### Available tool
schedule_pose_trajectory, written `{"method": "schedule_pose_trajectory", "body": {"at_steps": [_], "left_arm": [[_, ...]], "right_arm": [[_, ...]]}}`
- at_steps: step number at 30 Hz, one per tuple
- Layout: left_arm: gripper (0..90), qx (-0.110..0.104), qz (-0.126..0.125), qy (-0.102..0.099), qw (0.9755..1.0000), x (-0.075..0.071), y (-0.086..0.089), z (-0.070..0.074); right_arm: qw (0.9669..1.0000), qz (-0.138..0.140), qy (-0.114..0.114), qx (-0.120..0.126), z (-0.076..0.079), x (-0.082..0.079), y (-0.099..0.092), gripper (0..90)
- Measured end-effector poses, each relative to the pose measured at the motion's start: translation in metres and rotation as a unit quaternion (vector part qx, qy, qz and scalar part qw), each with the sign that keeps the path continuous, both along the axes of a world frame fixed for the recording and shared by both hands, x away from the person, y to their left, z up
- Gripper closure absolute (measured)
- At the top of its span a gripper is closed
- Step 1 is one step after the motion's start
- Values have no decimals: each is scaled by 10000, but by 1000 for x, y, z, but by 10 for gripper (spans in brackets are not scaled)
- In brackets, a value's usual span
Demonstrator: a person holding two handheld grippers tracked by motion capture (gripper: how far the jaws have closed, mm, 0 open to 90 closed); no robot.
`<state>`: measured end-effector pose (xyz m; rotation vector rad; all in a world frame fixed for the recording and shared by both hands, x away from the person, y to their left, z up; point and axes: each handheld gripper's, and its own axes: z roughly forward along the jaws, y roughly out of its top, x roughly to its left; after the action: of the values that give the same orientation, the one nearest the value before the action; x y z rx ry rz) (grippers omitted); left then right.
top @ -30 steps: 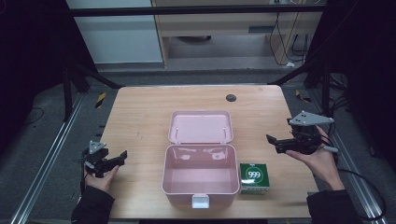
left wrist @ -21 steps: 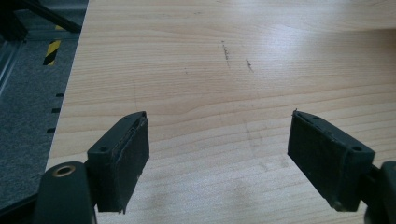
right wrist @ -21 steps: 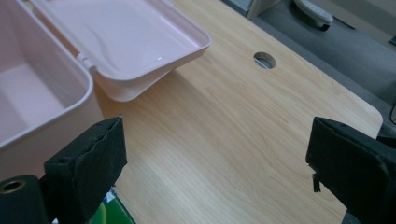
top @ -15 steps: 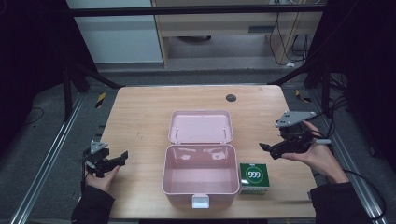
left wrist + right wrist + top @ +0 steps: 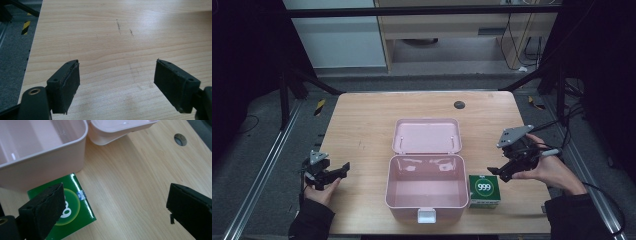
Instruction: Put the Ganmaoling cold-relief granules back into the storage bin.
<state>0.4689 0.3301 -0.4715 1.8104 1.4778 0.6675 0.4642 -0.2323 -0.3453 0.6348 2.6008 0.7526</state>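
A: Largest first. Wooden counter [image 5: 362, 125], pale grain, a few dark scuff marks near its left side. A small round dark fitting [image 5: 459, 104] is set into the far edge.

B: Next down?

A: Pink plastic box [image 5: 427, 192], at the middle of the counter toward the near edge. Open, nothing inside. Its lid [image 5: 427, 136] is thrown back and lies flat behind it, inner face up. A white latch [image 5: 427, 215] sits at the front wall.

B: And beside it?

A: Green carton [image 5: 484, 190], marked 999 in a white ring. It stands just right of the box, close against its right wall; whether they touch, cannot tell. In the right gripper view the same carton [image 5: 72, 212] lies low left, partly behind the left jaw.

B: The hand-held grippers?

A: Right hand-held gripper [image 5: 499, 172], held in the person's right hand [image 5: 552, 170], above the counter just right of the carton, tips pointing toward it. Jaws spread wide, gripping nothing. Bare wood between them in its own view [image 5: 115, 212].

B: Left one?

A: Left hand-held gripper [image 5: 339, 170], in the left hand [image 5: 319, 187], near the counter's left edge, well apart from the box. Jaws wide apart too, empty [image 5: 116, 85]; plain wood and scuffs between the pads [image 5: 70, 82].
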Motion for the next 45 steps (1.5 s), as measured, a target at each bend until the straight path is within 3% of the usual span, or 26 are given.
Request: {"method": "schedule_pose_trajectory", "body": {"at_steps": [8, 18, 19, 27, 45], "left_arm": [[201, 35, -23, 9, 10000, 0, 0, 0], [201, 52, -40, 26, 10000, 1, -1, 0], [201, 38, -34, 29, 10000, 1, -1, 0], [202, 51, -34, 38, 10000, 1, -2, -1], [203, 81, -59, 69, 9999, 2, -2, -1]], "right_arm": [[9987, 357, 205, -284, -3, -3, 8, 25], [9943, 768, 535, -516, -10, -5, 16, 14], [9925, 873, 621, -582, -12, -5, 18, 14], [9901, 891, 793, -743, -19, -4, 22, 17], [9820, 1160, 1100, -1001, -52, -5, 29, 16]]}}
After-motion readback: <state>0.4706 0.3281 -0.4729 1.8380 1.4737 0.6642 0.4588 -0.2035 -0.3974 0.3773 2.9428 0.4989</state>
